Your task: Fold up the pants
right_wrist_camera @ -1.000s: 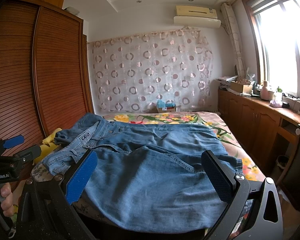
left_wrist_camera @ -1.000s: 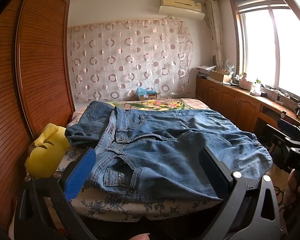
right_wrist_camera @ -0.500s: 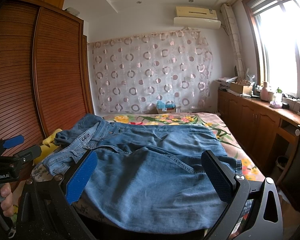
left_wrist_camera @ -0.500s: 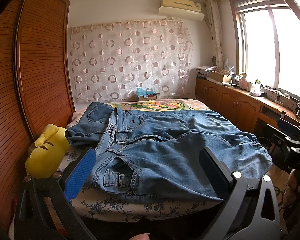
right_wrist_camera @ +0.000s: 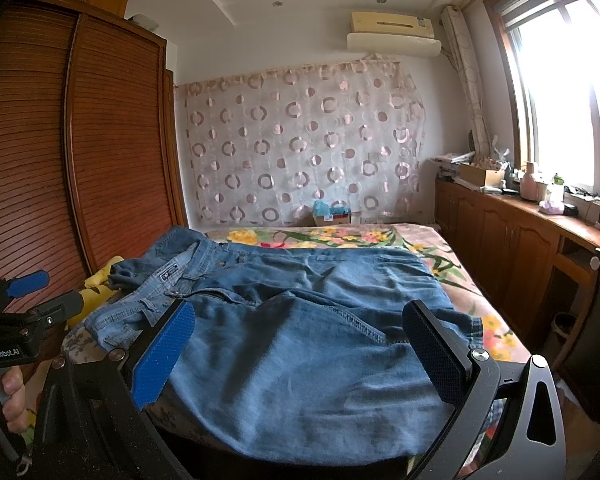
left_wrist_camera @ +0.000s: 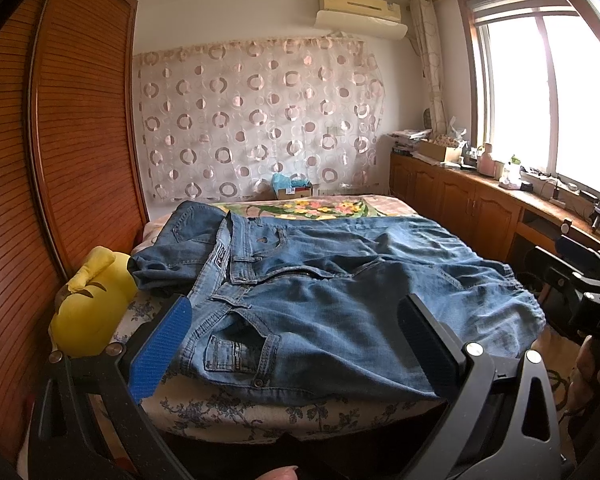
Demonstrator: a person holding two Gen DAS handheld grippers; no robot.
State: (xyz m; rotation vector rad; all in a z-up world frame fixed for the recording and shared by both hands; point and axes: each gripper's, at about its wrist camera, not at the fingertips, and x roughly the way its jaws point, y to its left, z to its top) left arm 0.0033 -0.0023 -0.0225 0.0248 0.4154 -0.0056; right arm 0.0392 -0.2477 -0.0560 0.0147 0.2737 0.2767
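While the blue jeans (left_wrist_camera: 332, 300) lie spread across the bed (left_wrist_camera: 260, 412), I hold my left tool (left_wrist_camera: 296, 344) and right tool (right_wrist_camera: 300, 352) spread wide, gripping nothing.

The blue denim cloth pants (left_wrist_camera: 340, 300) looked rough and matt. The brown ribbed wooden wardrobe (left_wrist_camera: 84, 140) shone a little. The bumpy blue rubber pads (right_wrist_camera: 162, 360) looked dull.

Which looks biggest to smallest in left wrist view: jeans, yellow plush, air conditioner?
1. jeans
2. yellow plush
3. air conditioner
The last two look close; the plush sits much nearer the camera, so that order is unsure.
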